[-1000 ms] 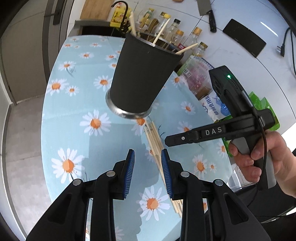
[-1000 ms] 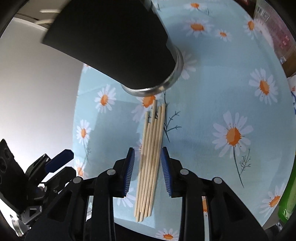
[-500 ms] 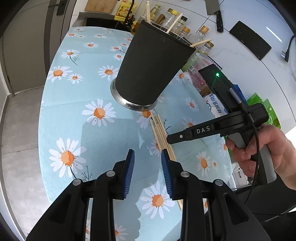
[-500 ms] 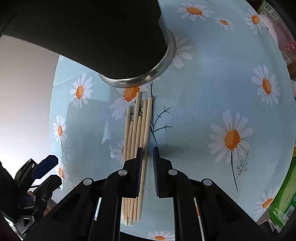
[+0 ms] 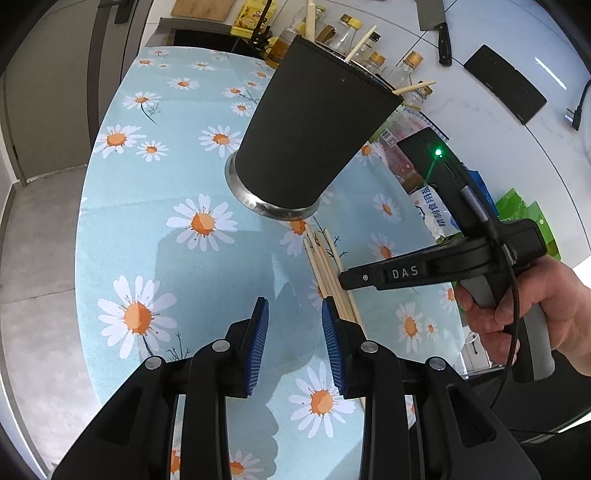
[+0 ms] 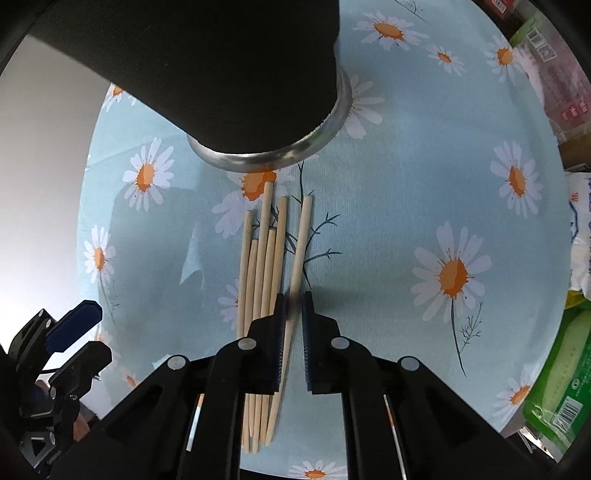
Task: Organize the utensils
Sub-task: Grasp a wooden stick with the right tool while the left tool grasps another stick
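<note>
A black utensil cup (image 5: 310, 129) with a steel base stands on the daisy tablecloth (image 5: 155, 229) and holds a few wooden chopsticks (image 5: 360, 42). Several more chopsticks (image 6: 264, 254) lie side by side in front of it. My right gripper (image 6: 291, 299) is shut on the rightmost chopstick (image 6: 301, 240), which sits slightly apart from the others. The right gripper also shows in the left wrist view (image 5: 345, 282), low over the chopsticks (image 5: 325, 262). My left gripper (image 5: 293, 314) is open and empty, above the cloth left of the bundle.
Glass bottles (image 5: 410, 64) stand behind the cup. Food packets (image 5: 406, 147) and a green bag (image 6: 565, 373) lie along the table's right side. A cleaver (image 5: 439, 22) and a black block (image 5: 504, 88) rest on the white counter beyond. Floor lies left of the table.
My right gripper went from open around the bundle to shut on the rightmost chopstick, which has shifted a little away from the others. My left gripper drew back slightly and stayed open.
</note>
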Demonstrator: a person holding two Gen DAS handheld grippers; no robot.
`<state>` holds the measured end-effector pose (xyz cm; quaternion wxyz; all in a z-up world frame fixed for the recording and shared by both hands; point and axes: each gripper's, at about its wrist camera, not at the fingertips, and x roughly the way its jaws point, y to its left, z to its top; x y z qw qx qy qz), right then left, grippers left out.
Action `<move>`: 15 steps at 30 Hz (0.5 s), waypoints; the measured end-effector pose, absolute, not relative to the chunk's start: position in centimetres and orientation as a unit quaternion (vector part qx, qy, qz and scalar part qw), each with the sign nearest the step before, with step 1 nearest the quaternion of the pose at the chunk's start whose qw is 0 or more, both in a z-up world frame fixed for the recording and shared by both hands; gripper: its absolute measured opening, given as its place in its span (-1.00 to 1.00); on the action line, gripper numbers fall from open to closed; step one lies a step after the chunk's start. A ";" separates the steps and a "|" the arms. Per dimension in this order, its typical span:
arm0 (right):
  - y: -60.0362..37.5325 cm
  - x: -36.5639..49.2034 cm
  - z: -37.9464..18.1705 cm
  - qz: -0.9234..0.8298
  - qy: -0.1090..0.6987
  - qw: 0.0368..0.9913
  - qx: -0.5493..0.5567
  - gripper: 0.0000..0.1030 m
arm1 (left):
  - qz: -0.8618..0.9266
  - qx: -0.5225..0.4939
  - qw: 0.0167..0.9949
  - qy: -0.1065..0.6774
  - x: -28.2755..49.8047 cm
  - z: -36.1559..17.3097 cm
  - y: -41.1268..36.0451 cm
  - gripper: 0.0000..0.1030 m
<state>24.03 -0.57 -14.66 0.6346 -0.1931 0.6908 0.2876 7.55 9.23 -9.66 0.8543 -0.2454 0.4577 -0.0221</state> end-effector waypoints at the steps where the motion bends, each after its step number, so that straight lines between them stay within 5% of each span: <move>1: -0.4 23.9 -14.7 0.284 0.689 0.638 -0.195 -0.84 | -0.021 -0.246 0.854 0.459 7.6 -9.7 9.2 -0.44; 15: -4.8 26.7 -13.5 0.333 0.685 0.637 -0.118 -0.90 | 0.016 -0.238 0.838 0.491 8.6 -9.8 7.0 -0.44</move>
